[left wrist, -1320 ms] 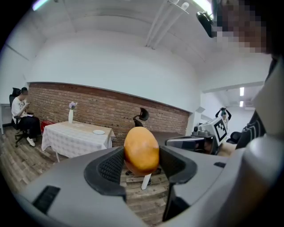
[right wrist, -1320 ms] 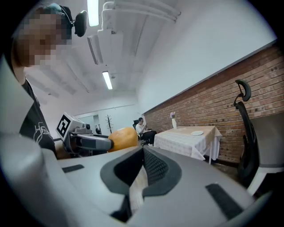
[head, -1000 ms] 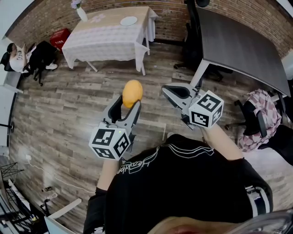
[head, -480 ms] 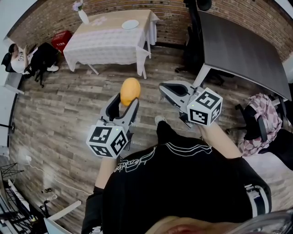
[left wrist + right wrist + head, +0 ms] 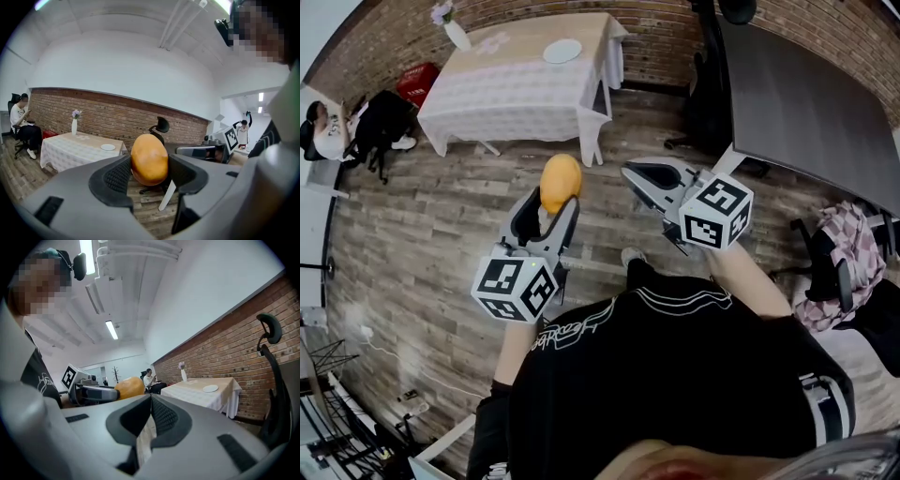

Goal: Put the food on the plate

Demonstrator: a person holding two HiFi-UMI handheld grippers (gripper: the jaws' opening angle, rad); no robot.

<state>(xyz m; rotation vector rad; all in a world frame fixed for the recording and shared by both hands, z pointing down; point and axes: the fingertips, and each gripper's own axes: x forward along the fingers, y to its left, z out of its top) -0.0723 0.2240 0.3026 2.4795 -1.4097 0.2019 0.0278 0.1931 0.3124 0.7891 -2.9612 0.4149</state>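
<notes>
Orange food (image 5: 561,182) gripped by left tongs (image 5: 551,208), right tongs (image 5: 634,175) closed empty, plate (image 5: 562,51) on clothed table (image 5: 502,84) beyond.

1. Brick wall (image 5: 661,42) runs along the top edge.
2. Grey-brown plank floor (image 5: 422,234) fills the centre and left.
3. Cloth-covered table (image 5: 516,89) upper left; dark table (image 5: 806,103) upper right.
4. Ceiling strip light (image 5: 111,329) is lit.

Head view looks steeply down; both gripper views face level, sharing the clothed table (image 5: 61,149).
</notes>
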